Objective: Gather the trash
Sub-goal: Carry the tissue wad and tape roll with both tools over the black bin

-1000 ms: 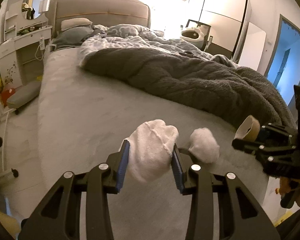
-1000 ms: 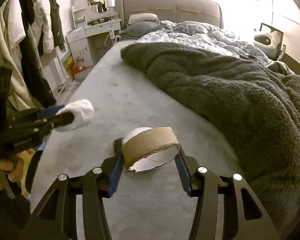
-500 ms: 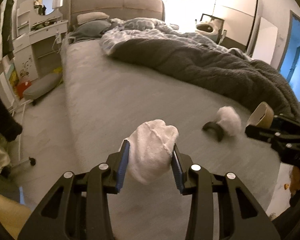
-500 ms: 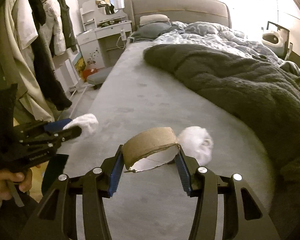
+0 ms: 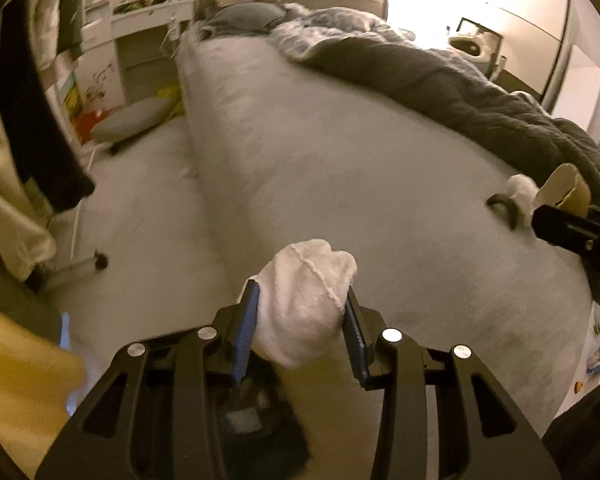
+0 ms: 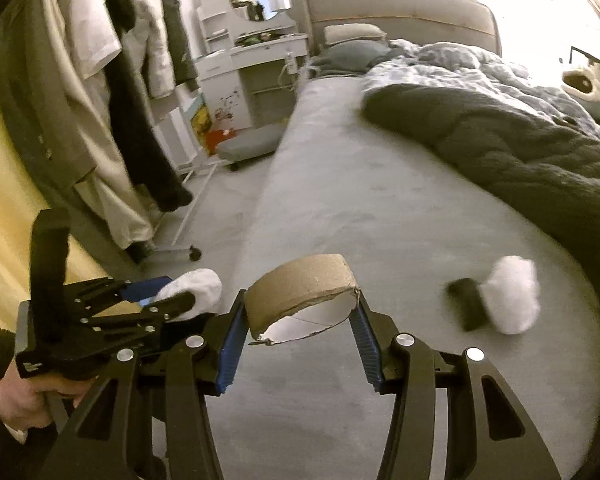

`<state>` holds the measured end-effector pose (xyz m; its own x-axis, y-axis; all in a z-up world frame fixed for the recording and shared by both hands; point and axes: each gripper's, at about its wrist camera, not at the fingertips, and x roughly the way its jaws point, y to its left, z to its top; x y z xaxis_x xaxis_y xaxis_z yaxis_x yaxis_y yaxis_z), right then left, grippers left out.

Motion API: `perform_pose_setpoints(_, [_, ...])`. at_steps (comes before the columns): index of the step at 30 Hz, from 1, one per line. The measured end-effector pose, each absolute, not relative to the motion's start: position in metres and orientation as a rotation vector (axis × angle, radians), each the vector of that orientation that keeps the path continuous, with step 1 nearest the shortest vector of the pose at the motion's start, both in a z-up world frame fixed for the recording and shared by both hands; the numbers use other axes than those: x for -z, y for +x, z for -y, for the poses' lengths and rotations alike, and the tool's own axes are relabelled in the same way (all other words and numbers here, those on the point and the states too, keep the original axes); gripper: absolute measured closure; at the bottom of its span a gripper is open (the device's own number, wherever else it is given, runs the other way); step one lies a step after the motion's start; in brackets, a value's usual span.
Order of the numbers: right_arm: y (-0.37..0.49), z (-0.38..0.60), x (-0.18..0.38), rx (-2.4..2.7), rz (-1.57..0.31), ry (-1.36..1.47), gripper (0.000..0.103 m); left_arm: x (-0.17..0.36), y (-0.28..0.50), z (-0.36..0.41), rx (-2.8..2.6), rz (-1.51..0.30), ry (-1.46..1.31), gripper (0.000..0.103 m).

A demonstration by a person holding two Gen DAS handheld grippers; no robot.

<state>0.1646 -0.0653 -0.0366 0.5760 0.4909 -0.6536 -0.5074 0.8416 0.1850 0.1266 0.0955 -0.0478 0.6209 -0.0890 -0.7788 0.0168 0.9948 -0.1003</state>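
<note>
Two grippers are in view above the foot end of a large bed point(image 6: 380, 208). Its grey sheet is bare on the near side, and a dark fluffy blanket point(image 6: 520, 152) lies over the far side, with a lighter patterned quilt point(image 6: 460, 68) behind it near the headboard. On the left of the bed hang clothes on a rack point(image 6: 112, 112), and a white dressing table point(image 6: 260, 64) with a round mirror stands by the wall.

Left gripper point(image 5: 300, 312) points steeply down over the edge of the bed, with the floor under its left side. Its jaws stand narrow and press from both sides on a white crumpled cloth point(image 5: 304, 300), which sticks out forward past the blue pads. In the right wrist view the same gripper is seen from the side, low at the left, and a hand point(image 6: 24, 400) grips its handle from below.

Right gripper point(image 6: 300, 320) points down at a slant over the sheet. Its jaws hold a flattened brown cardboard ring point(image 6: 300, 284) with a torn lower edge; the pads point(image 6: 232, 344) squeeze it at both ends.

On the sheet, to the right of this gripper, lies a white fluffy ball point(image 6: 512, 292), and a small dark thing point(image 6: 466, 304) touches its left side. I cannot tell what the dark thing is, because it is blurred.
</note>
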Motion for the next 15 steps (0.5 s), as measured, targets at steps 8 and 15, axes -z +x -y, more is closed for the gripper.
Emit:
perform_pose_setpoints(8, [0.151,0.008,0.052,-0.666,-0.797,-0.048,0.052,0.079,0.107,-0.143,-0.013,-0.997,-0.125,0.06])
perform_pose_setpoints(15, [0.153,-0.026,0.056,-0.719,-0.813,-0.071,0.052,0.104,0.099,-0.167,-0.029,-1.081,-0.145,0.06])
